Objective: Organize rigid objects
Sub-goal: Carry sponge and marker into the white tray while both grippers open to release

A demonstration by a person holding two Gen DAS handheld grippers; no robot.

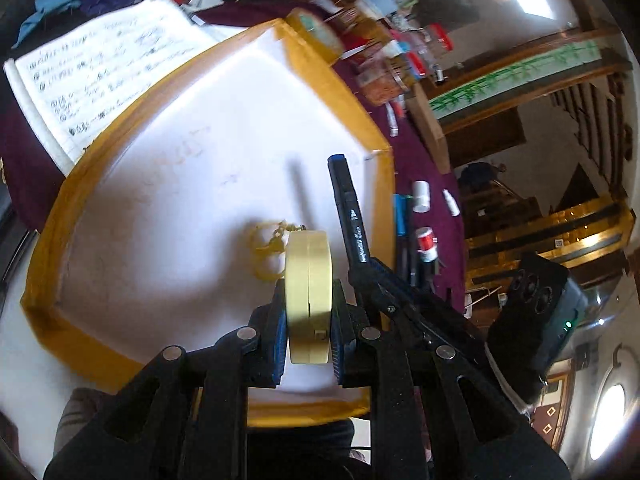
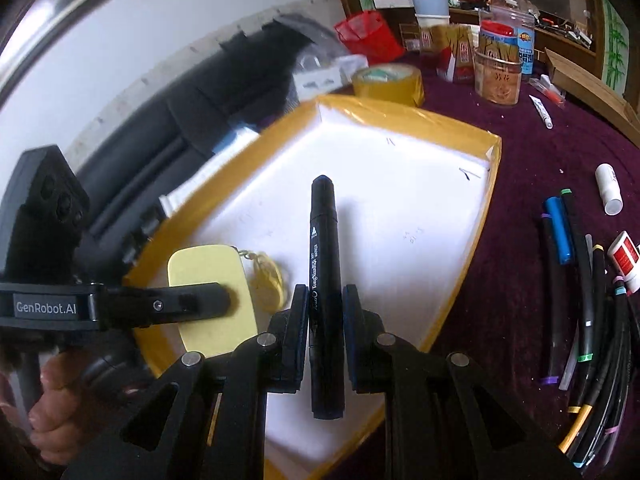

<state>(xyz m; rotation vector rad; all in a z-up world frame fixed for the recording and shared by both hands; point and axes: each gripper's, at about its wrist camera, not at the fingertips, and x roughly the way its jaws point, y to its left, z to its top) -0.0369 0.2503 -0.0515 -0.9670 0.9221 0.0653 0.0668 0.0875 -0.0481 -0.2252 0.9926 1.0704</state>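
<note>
My left gripper (image 1: 308, 312) is shut on a pale yellow flat case (image 1: 308, 292) with a yellow keychain (image 1: 268, 248), held over the white tray with yellow rim (image 1: 180, 160). My right gripper (image 2: 325, 308) is shut on a black marker (image 2: 325, 280), held over the same tray (image 2: 400, 208). In the right wrist view the yellow case (image 2: 208, 280) and left gripper (image 2: 224, 300) show at the left. In the left wrist view the marker (image 1: 348, 208) and right gripper (image 1: 360, 268) show just right of the case.
A purple cloth (image 2: 520, 184) covers the table. Several markers (image 2: 580, 300) and small white bottles (image 2: 608, 188) lie right of the tray. A yellow tape roll (image 2: 388, 80), jars (image 2: 500, 76) and a red bag (image 2: 368, 36) stand behind. An open notebook (image 1: 92, 72) lies beside the tray.
</note>
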